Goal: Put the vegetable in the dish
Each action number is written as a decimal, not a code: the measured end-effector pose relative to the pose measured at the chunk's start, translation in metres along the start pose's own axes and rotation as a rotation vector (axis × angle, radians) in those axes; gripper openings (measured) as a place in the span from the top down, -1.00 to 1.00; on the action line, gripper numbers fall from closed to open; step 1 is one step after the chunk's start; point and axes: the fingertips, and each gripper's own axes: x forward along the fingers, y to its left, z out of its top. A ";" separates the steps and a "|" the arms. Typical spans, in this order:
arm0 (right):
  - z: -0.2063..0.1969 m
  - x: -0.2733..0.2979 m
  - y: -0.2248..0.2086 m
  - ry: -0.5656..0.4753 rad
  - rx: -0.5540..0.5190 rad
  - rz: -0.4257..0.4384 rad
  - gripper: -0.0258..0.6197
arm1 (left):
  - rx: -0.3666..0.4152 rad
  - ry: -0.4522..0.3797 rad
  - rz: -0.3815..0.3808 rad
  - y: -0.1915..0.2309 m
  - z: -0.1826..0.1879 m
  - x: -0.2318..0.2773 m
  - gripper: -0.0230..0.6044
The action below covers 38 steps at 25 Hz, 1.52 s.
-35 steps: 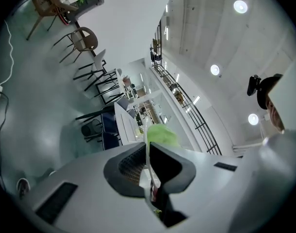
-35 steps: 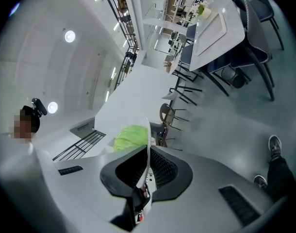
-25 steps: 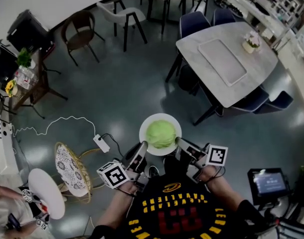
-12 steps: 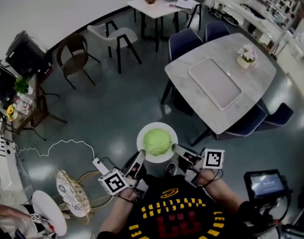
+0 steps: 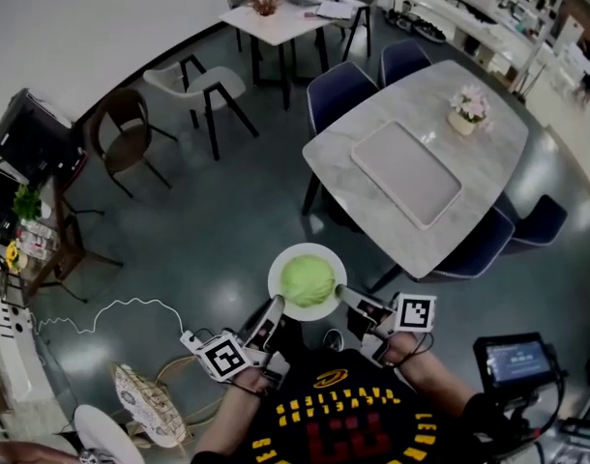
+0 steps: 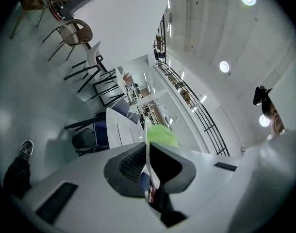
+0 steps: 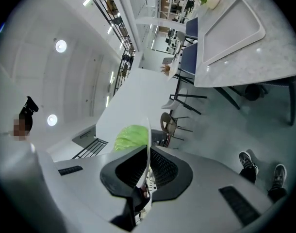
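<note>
Now, in the gripper views, left gripper and right gripper each nipped tight on the dish rim (edge-on there). Only from the head view: vegetable centred in it, held above dark floor, marble table with tray beyond.

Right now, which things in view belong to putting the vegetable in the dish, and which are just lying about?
Job in hand: green vegetable, already sitting in the white dish; left gripper and right gripper, each shut on the dish's rim.

Lying about: marble table, with a tray and flower pot on it; blue chairs; white cable on the floor.
</note>
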 end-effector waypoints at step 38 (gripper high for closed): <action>0.206 0.100 -0.067 -0.496 0.083 -0.208 0.85 | 0.033 0.530 -0.129 0.056 0.158 0.260 0.86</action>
